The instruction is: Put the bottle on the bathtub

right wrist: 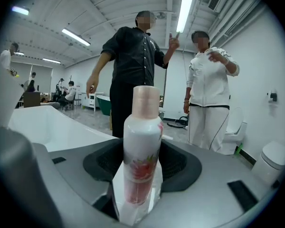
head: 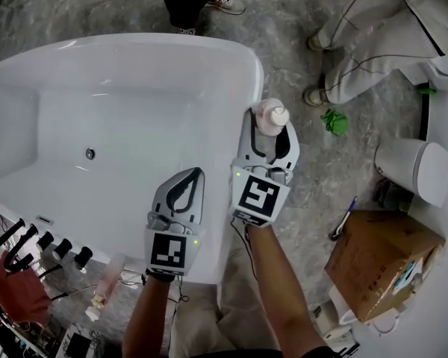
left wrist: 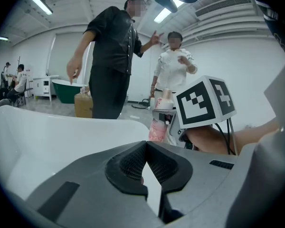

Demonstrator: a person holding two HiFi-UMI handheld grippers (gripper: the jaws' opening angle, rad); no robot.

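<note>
Right hand-held gripper (head: 272,129) around bottle (right wrist: 142,141), red print (right wrist: 135,169) hidden from overhead

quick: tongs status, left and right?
Left tongs: closed, empty.
Right tongs: closed on the white plastic bottle with pink cap.

Bottle (head: 271,116) at right rim of bathtub (head: 134,51) — cardboard box (head: 381,259) farther right.

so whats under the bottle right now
The white bathtub rim lies under the bottle, which the right gripper holds between its jaws. Whether the base touches the rim cannot be told.
</note>
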